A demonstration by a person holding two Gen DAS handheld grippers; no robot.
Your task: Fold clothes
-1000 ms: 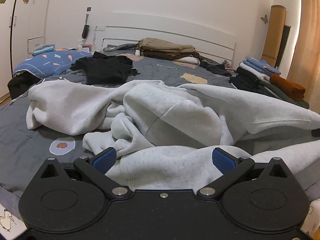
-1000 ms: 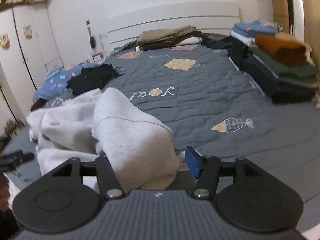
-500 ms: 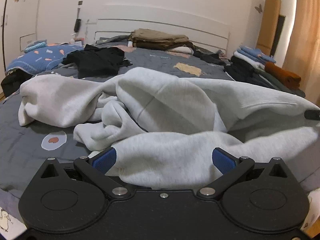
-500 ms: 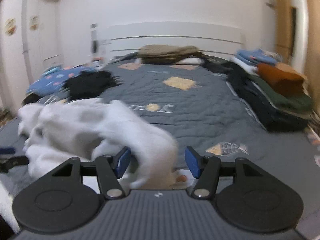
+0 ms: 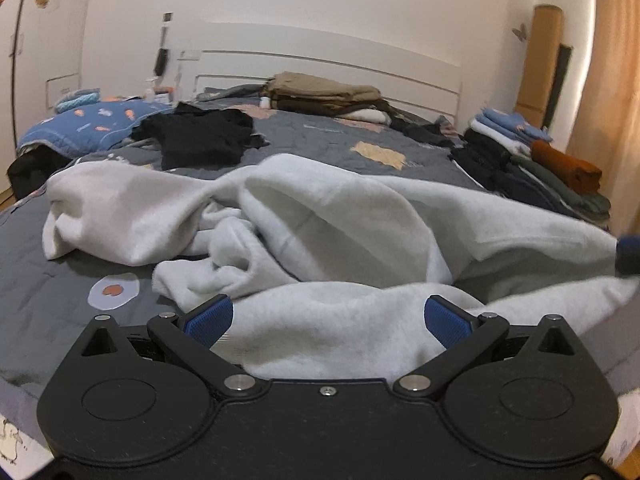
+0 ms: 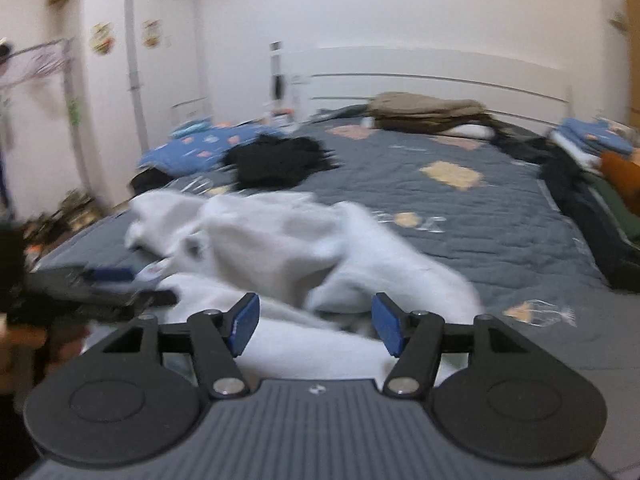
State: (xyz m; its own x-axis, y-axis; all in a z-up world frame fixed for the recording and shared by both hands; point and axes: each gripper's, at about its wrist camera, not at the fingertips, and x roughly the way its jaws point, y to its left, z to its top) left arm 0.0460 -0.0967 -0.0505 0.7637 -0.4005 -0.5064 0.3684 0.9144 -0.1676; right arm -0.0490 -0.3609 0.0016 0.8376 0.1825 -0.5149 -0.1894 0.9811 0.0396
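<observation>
A light grey sweatshirt (image 5: 320,216) lies crumpled on the near part of the dark grey quilted bed (image 5: 48,304). My left gripper (image 5: 328,316) is open wide at the bed's near edge, and a fold of the sweatshirt lies loosely between its blue pads (image 5: 210,316). In the right wrist view, which is blurred, the sweatshirt (image 6: 280,240) spreads ahead of my right gripper (image 6: 316,320). That gripper is open, with cloth just beyond and below its pads (image 6: 386,322). The left gripper (image 6: 108,280) shows at that view's left edge.
A black garment (image 5: 200,140) lies further up the bed, and folded brown clothes (image 5: 320,94) sit by the white headboard. Stacked folded clothes (image 5: 540,160) line the right side. A blue patterned pillow (image 5: 88,124) is at the far left. A wardrobe (image 6: 132,80) stands left.
The sweatshirt bulge that filled the right gripper's fingers has slipped out and flattened, and both its blue pads now show. The right gripper swung left. The left gripper barely moved.
</observation>
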